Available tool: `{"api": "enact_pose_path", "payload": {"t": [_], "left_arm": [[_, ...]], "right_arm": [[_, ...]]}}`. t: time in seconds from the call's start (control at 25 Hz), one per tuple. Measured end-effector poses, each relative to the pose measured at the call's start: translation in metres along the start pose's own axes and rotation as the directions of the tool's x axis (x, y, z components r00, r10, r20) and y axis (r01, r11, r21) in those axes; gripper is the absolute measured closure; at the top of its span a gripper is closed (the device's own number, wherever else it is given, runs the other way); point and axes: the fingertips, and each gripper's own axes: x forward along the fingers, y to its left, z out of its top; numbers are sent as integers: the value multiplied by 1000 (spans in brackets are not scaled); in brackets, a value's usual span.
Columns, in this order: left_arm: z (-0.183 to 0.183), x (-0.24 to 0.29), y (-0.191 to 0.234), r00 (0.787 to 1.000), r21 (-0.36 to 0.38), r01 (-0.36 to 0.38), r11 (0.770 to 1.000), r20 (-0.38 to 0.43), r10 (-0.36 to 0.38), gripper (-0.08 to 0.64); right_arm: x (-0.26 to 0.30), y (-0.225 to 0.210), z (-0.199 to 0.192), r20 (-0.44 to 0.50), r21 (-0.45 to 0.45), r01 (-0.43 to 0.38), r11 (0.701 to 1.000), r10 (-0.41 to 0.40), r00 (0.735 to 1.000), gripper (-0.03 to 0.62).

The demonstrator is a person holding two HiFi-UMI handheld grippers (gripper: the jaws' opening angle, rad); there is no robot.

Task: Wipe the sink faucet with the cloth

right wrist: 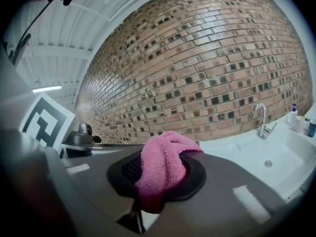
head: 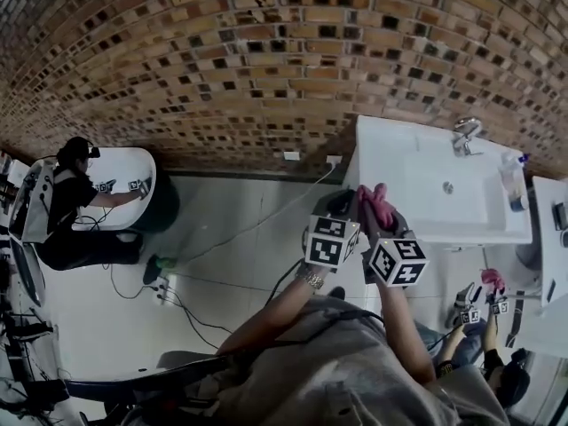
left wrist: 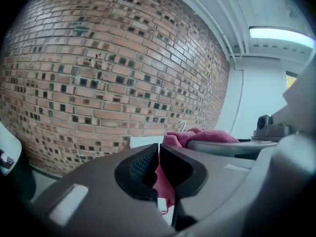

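The white sink (head: 417,162) stands against the brick wall at upper right, its chrome faucet (head: 465,136) at the far rim. I hold both grippers side by side just short of the sink's near-left corner. My right gripper (head: 378,216) is shut on the pink cloth (head: 376,201), which bunches up over its jaws (right wrist: 160,171). From that side the cloth (right wrist: 164,163) covers the jaw tips, with the faucet (right wrist: 261,118) beyond at right. My left gripper (head: 344,206) is shut (left wrist: 159,154), close beside the cloth (left wrist: 200,135); pink shows through the gap under its tips.
A soap bottle (head: 513,180) stands on the sink's right rim. Cables (head: 173,282) trail over the grey floor at left. One person (head: 75,207) works at another basin far left, and a second person's grippers (head: 484,302) are at lower right.
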Motion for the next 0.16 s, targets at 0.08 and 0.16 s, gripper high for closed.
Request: {"api": "enact_pose_path", "payload": {"t": [0.08,0.16], "left_arm": [[-19,49,25,999,-15,-27,1000,-35,27,547],[-37,98,46,997,-25,-44,999,-71,42,546]], "right_arm": [[46,-37,-24,-49,29,-11,1000,12,999,543],[88,-75,-46,-93,74,-14,997,21,995,543]]}}
